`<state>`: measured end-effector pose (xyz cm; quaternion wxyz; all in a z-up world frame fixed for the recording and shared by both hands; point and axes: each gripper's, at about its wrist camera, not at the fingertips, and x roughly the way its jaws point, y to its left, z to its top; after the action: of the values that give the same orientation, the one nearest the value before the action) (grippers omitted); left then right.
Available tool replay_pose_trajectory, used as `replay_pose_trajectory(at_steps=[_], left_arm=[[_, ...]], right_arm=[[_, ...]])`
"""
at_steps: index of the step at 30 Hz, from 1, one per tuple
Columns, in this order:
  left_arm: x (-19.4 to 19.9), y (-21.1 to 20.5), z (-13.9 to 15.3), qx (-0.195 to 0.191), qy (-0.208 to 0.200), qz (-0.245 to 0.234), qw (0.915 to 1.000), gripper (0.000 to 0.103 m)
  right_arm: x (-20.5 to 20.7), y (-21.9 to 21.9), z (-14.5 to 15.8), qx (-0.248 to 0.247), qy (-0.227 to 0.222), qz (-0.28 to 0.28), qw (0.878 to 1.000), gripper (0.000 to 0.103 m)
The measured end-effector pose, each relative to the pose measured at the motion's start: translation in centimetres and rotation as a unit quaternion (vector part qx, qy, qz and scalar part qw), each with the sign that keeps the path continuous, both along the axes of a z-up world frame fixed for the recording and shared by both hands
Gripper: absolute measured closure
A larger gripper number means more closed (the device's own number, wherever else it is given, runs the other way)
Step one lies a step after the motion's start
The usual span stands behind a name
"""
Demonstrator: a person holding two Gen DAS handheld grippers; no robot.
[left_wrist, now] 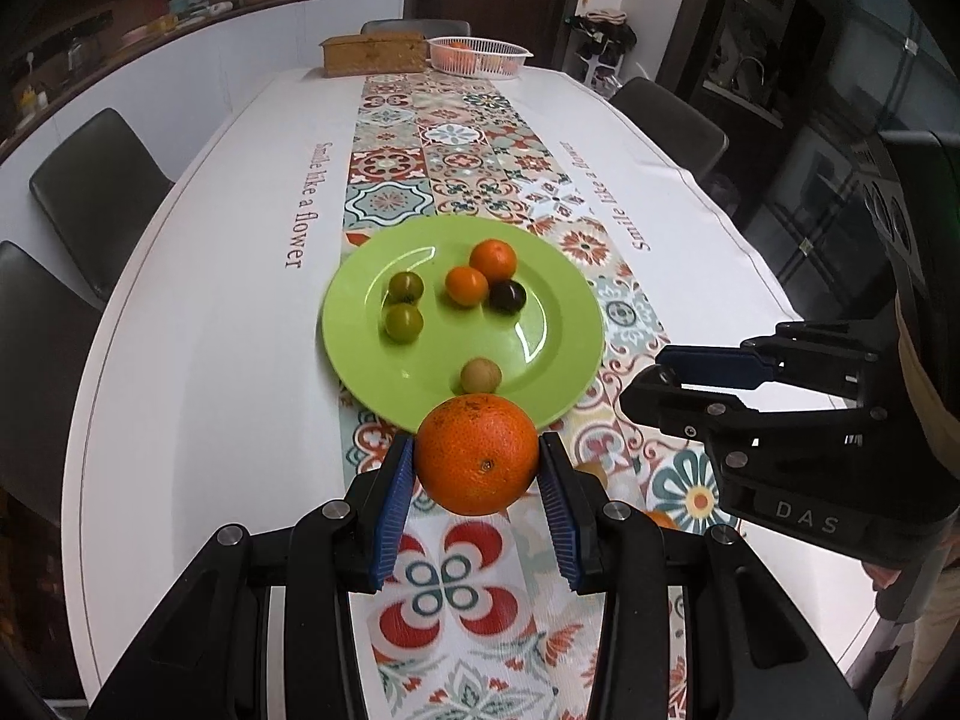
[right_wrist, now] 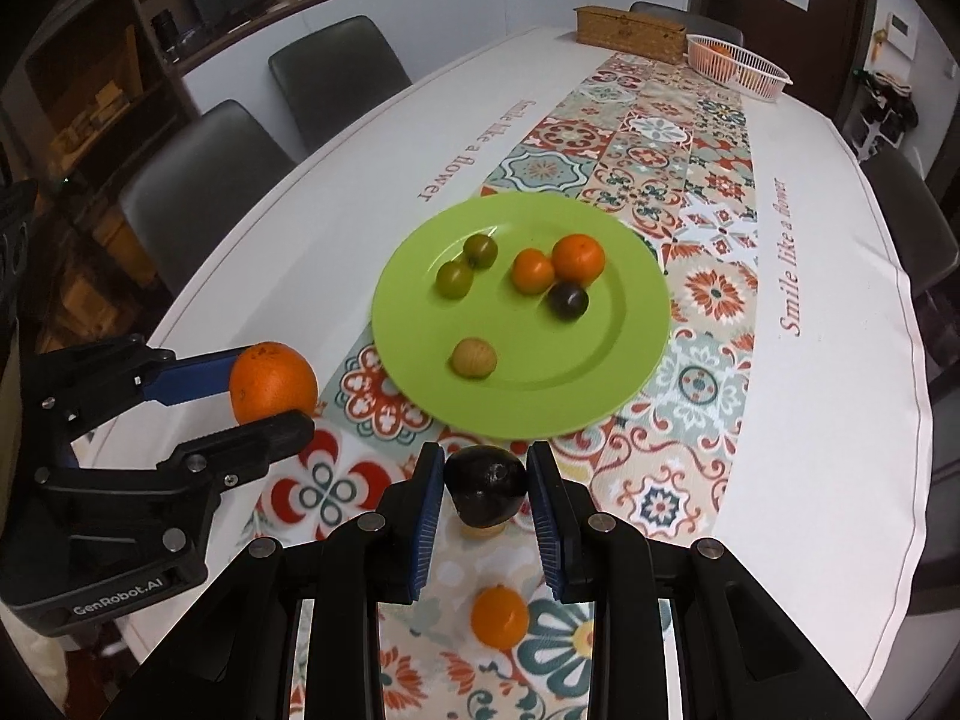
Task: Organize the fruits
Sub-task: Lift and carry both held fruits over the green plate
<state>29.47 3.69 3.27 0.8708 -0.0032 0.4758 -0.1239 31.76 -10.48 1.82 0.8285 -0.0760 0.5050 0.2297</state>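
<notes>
My left gripper (left_wrist: 477, 468) is shut on a large orange (left_wrist: 477, 453), held just in front of the green plate's (left_wrist: 540, 354) near rim; the gripper (right_wrist: 264, 390) and orange (right_wrist: 273, 381) also show in the right wrist view. My right gripper (right_wrist: 486, 483) is shut on a dark avocado (right_wrist: 486, 483), near the plate's (right_wrist: 624, 360) front edge. The plate holds two green fruits (right_wrist: 454, 278), two small oranges (right_wrist: 577, 258), a dark plum (right_wrist: 567, 300) and a tan round fruit (right_wrist: 474, 358). A small orange (right_wrist: 499, 616) lies on the runner below my right gripper.
A white basket (left_wrist: 477, 54) with fruit and a wicker box (left_wrist: 373, 54) stand at the table's far end. Dark chairs (left_wrist: 96, 192) line both sides. My right gripper (left_wrist: 690, 384) shows at the right of the left wrist view. A patterned runner (left_wrist: 456, 156) runs along the table.
</notes>
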Motion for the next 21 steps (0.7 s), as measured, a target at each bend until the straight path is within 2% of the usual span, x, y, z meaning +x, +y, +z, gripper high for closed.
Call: replay_pose_trajectory(at_steps=[8, 21], left_arm=[[2.7, 0.7, -0.6, -0.011, -0.004, 0.003, 0.9999, 0.063], [7.6, 0.8, -3.2, -0.043, 0.008, -0.009, 0.999, 0.063]], right_arm=[[1.5, 0.4, 0.3, -0.013, -0.045, -0.017, 0.999, 0.073], [5.5, 0.4, -2.6, -0.01, -0.028, -0.037, 0.999, 0.073]])
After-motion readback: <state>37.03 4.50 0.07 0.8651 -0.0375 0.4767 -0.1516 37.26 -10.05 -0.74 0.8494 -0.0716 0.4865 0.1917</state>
